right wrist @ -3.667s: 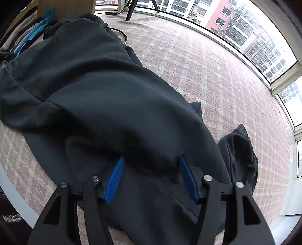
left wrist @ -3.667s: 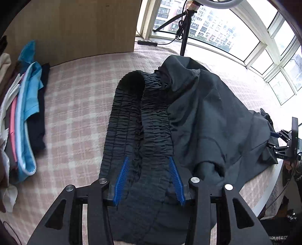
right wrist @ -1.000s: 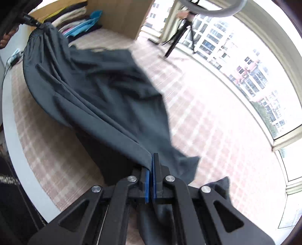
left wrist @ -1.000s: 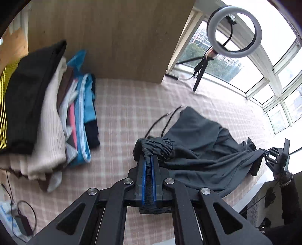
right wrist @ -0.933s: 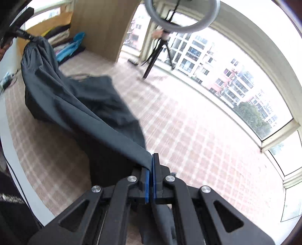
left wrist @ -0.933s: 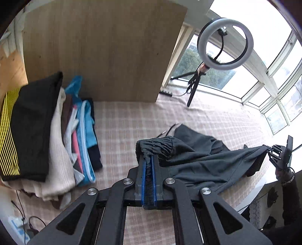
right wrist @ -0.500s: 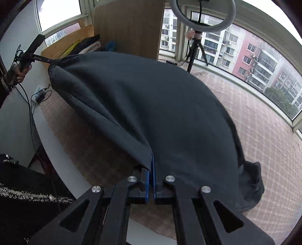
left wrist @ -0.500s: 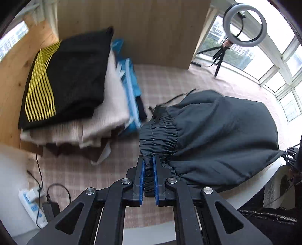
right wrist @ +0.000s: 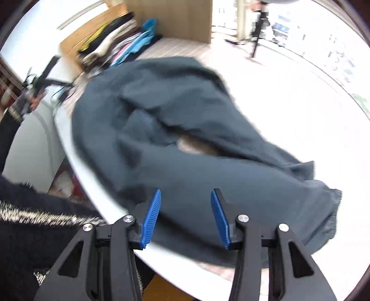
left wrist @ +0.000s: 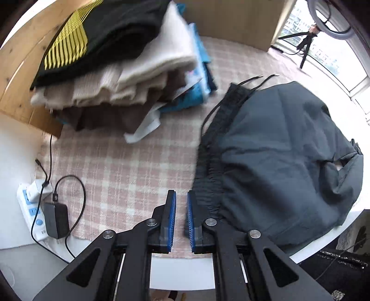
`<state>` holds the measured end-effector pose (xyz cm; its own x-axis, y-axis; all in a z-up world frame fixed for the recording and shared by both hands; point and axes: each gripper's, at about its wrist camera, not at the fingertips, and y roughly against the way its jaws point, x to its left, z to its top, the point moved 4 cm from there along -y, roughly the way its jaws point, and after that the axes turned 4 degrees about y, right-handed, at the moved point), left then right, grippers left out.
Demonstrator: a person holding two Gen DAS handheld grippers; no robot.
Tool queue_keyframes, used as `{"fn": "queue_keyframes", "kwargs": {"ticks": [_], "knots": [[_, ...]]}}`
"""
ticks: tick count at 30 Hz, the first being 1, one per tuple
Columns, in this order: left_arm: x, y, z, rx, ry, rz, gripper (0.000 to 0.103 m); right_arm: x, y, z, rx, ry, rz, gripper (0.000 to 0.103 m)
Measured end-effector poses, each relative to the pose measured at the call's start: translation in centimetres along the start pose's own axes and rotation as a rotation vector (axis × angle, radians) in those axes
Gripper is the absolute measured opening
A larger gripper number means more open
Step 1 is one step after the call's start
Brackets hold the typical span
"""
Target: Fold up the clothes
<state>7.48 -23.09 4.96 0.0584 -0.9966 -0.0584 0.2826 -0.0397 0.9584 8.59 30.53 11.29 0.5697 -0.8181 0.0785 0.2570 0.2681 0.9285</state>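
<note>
Lying spread over the near right part of the table [left wrist: 129, 176], the dark grey trousers [left wrist: 289, 157] are only at the start of their fold: the gathered waistband [left wrist: 208, 176] with its drawstring [left wrist: 252, 81] points left toward the finished pile, the legs trail off to the right, and the cloth looks doubled loosely on itself, with wrinkles and a small gap where the covering shows through. My reading is that the garment has just been laid out flat and that the real folds, and the move onto the pile, are all left to do. The left gripper [left wrist: 181, 220] hangs over the waistband's near end with its jaws a narrow slot apart and nothing between the pads, the cloth lying just right of them. The right gripper [right wrist: 185, 215] hovers over the leg end [right wrist: 319, 208]; its jaws are opening, already a fair way apart, with fabric under them but none pinched. A stack of folded clothes [left wrist: 120, 64], black with yellow stripes on top, then cream, brown and blue, sits at the far left against a wooden panel [left wrist: 233, 20]. The table is round-edged and white under a pink checked cloth. A power strip [left wrist: 30, 208] with a black adapter [left wrist: 56, 220] lies at the near left edge. Large windows [right wrist: 300, 30] and a ring light on a tripod [left wrist: 305, 44] stand beyond the far side.
</note>
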Motion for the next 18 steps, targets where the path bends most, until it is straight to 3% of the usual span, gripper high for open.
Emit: {"fn": "queue_keyframes", "kwargs": {"ticks": [3, 6, 8, 11, 15, 16, 17, 18], "knots": [[-5.9, 1.4, 2.9, -0.061, -0.072, -0.057, 0.008, -8.8, -0.3, 1.4, 0.002, -0.201, -0.117, 0.044], [-11.5, 1.8, 5.2, -0.096, -0.122, -0.121, 0.013, -16.7, -3.5, 1.3, 0.088, -0.374, -0.132, 0.044], [-14.7, 1.0, 5.8, -0.092, -0.156, -0.144, 0.013, -19.6, -6.6, 1.3, 0.158, -0.431, -0.119, 0.044], [-17.1, -0.5, 5.5, -0.068, -0.171, -0.155, 0.013, -20.9, -10.1, 1.1, 0.236, -0.472, -0.020, 0.044], [-17.6, -2.7, 5.3, -0.022, -0.122, -0.174, 0.013, -18.0, -10.7, 1.5, 0.236, -0.368, 0.058, 0.041], [-17.8, -3.3, 5.2, -0.010, -0.110, -0.179, 0.013, -17.2, -10.4, 1.9, 0.215, -0.351, 0.076, 0.020], [-17.6, -3.6, 5.3, -0.006, -0.094, -0.177, 0.013, -16.4, -9.8, 2.5, 0.185, -0.340, 0.093, 0.008], [-17.3, -3.8, 5.5, -0.005, -0.078, -0.173, 0.013, -15.7, -9.3, 3.1, 0.155, -0.329, 0.111, 0.003]]}}
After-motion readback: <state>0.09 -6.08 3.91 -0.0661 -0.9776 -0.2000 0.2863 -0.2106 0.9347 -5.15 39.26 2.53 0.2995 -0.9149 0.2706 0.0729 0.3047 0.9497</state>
